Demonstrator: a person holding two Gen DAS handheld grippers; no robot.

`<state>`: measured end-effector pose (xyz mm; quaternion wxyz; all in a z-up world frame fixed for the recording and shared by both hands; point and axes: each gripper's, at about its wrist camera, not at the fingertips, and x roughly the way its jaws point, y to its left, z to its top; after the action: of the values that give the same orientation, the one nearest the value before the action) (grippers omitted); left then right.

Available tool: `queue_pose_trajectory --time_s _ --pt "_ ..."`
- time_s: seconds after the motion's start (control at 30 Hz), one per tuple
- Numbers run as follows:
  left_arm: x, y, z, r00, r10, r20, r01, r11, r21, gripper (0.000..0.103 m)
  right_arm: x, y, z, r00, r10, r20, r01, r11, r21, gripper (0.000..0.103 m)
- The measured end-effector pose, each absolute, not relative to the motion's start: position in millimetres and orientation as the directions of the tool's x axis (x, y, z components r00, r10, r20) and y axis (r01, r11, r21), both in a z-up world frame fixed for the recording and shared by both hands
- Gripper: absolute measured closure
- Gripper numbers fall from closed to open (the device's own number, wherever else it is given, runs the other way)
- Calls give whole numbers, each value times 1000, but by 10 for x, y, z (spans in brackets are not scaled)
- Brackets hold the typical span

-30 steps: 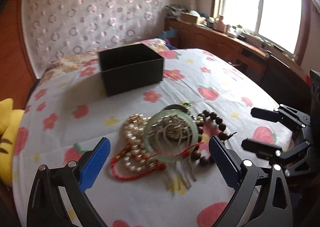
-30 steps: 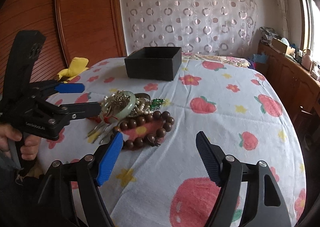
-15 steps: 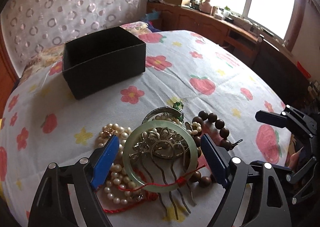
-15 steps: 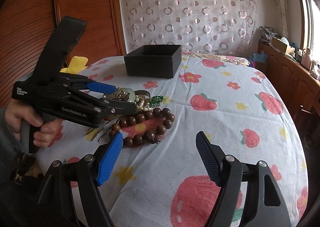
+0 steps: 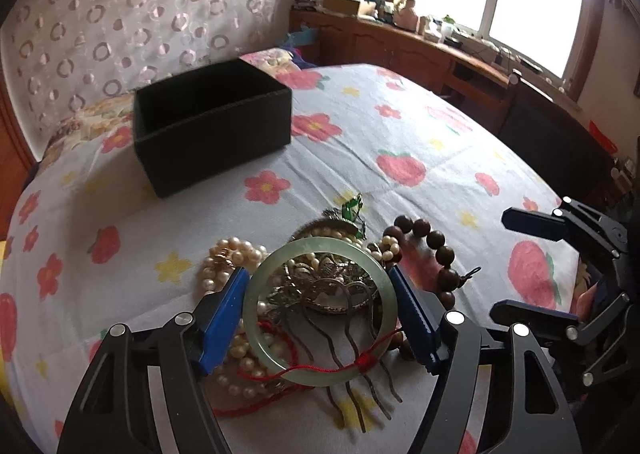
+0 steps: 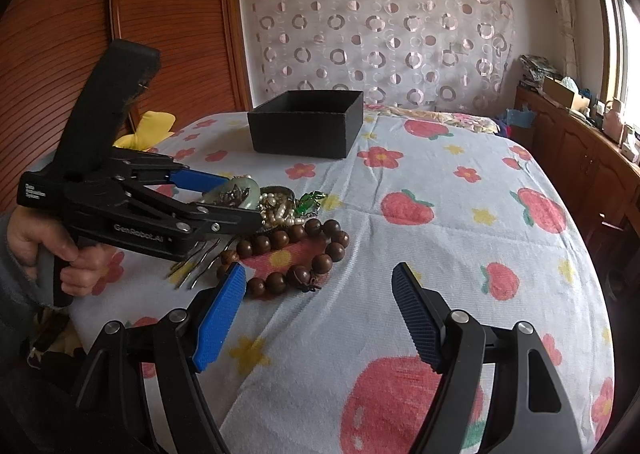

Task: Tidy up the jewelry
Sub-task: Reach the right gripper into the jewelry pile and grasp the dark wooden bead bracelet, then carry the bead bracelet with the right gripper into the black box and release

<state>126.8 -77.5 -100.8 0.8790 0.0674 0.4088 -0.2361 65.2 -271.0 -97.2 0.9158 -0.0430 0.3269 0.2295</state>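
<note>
Pearls [image 5: 224,262] and comb [image 5: 328,294] crowd the bangle [image 5: 320,310] between closing left gripper [image 5: 320,318] jaws.

One black box [image 5: 212,126], one green bangle [image 5: 320,310], one wooden bead bracelet [image 6: 296,250], one metal hair comb [image 5: 332,294], one pearl strand [image 5: 228,262], two tongs.

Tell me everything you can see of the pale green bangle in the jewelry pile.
The bangle is a smooth, translucent pale green ring, jade-like, whole, tilted on top of the pile. It rests on a silver hair comb and pearl strands, with a red cord across its near rim. The left hand-held gripper straddles it, jaws closing at its outer edges; whether they touch yet is unclear.
</note>
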Motion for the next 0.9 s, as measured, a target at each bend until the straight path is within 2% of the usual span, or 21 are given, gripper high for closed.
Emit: queue_pose_trajectory --time_s 0.13,0.33,0.47,0.8,0.87,0.9 --pt "1199 -691 -912 585 -362 -726 447 890 -84 35 722 -2672 -953 667 412 -620 -475 877 72 25" --pt "1093 -511 -787 632 -355 -689 406 909 -96 35 905 -2619 -1005 635 404 -659 -485 872 67 47" --pt "975 -425 -738 662 -340 -668 381 920 -91 35 1030 -2569 -1056 606 388 -694 -491 869 57 58" --pt "835 -293 -661 711 -313 -630 329 939 -95 35 1295 -2523 -1168 566 310 -764 -462 887 18 64" --pt "838 -283 -647 719 -308 -623 322 942 -94 35 1318 -2511 -1165 559 310 -769 -481 877 4 78" --pt "839 -274 -636 723 -304 -620 318 944 -93 35 1329 -2515 -1161 552 315 -772 -489 872 5 80"
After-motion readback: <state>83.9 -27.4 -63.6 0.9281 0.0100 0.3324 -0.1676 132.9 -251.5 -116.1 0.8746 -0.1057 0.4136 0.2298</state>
